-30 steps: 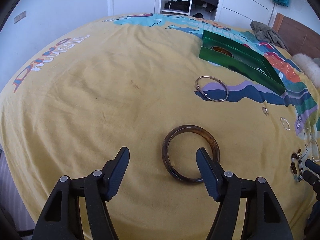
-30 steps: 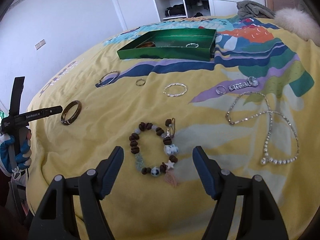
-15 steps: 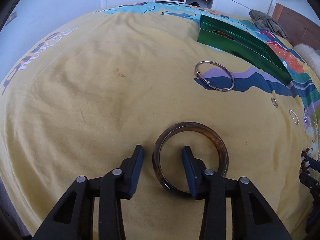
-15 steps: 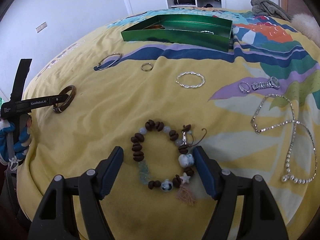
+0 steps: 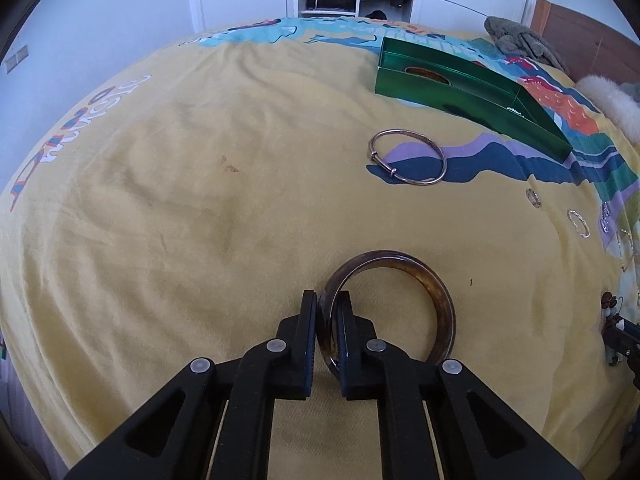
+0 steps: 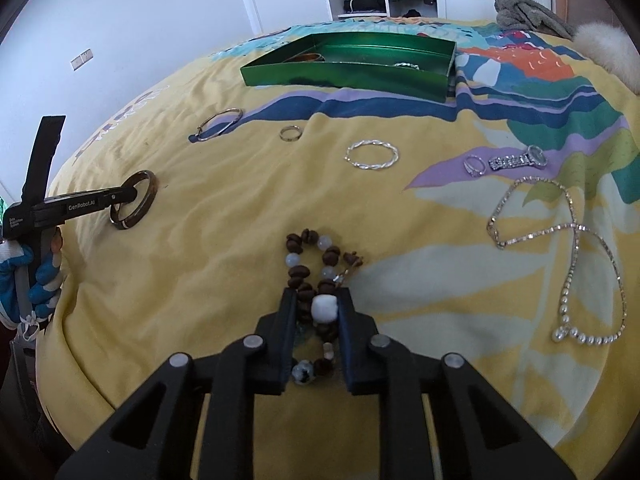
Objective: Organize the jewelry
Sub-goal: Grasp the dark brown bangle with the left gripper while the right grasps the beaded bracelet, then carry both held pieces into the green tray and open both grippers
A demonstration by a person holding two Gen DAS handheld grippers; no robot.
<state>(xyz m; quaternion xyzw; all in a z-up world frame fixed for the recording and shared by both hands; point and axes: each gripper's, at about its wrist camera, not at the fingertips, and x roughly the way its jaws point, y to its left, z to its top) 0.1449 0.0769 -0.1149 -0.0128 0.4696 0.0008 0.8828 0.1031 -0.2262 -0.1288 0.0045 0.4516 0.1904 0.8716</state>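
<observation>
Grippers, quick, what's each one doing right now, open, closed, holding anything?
Left gripper: closed on the rim of the brown bangle.
Right gripper: jaws just closed, clamped on the beaded bracelet.

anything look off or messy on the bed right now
Only the beaded bracelet: the right gripper has squeezed its loop into a bunched clump. The brown bangle sits tilted in the left gripper.

My right claw's black fingers (image 6: 286, 332) hide part of the brown-and-white beaded bracelet (image 6: 316, 280). What lies inside the shiny green rectangular tray (image 5: 472, 98) I can barely see past its wall. The fluffy white cushion (image 6: 612, 52) is cut off at the frame's edge.
</observation>
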